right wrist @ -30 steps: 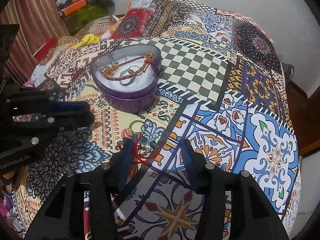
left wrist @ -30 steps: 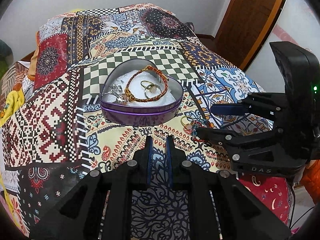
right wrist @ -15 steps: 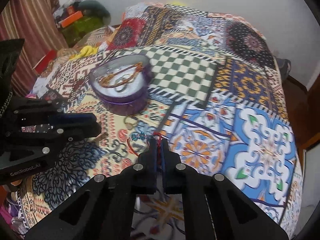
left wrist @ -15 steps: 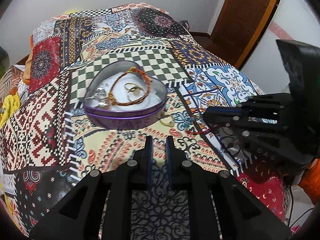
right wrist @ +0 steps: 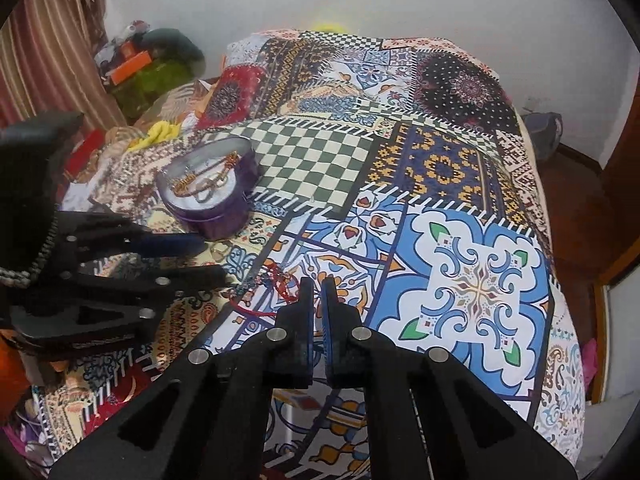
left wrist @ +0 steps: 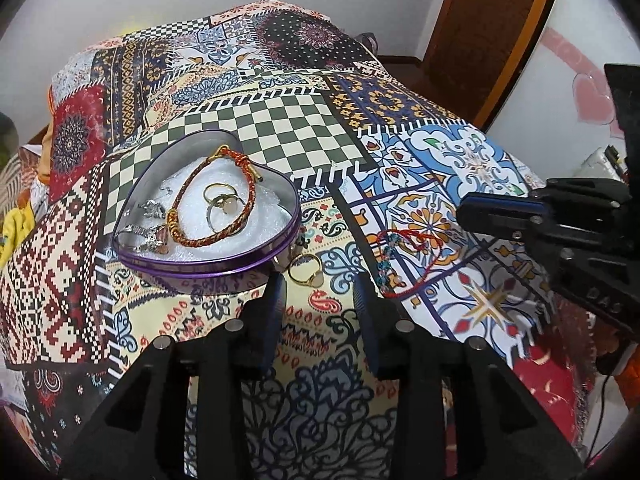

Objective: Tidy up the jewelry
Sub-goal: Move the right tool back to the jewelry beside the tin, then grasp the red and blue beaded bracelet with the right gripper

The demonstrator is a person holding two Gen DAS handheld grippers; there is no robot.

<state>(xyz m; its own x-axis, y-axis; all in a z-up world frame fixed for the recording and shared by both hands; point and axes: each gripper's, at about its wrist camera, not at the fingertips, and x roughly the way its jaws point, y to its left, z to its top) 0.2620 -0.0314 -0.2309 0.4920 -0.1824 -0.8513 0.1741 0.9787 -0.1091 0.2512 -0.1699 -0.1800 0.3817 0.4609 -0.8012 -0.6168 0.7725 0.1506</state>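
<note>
We see a bed covered with a patchwork bedspread [left wrist: 280, 128], and on it stands a purple heart-shaped tin [left wrist: 208, 264] with a white lining. Inside the tin lie a braided orange bracelet [left wrist: 216, 200], two rings [left wrist: 218, 202] within its loop, and some silver pieces [left wrist: 150, 224] near the left wall. On the cloth just beside the front of the tin lies a gold ring [left wrist: 305, 269], which is not in the tin. The left gripper [left wrist: 320, 280] hangs above the cloth just in front of this ring; its jaws are opening, a moderate gap shows between the blue pads, and nothing is between them. To the right of the ring we see a red cord bracelet [left wrist: 404, 256] with small blue beads. One end of it is raised from the cloth toward the right gripper [right wrist: 318, 286], and the rest trails down on the bedspread. The jaws of the right gripper are closed together. In the right wrist view the red cord [right wrist: 280, 280] reaches the tip of the left finger, and the gripper seems to pinch the cord there, but the pinching point itself is too small for us to see clearly.
</note>
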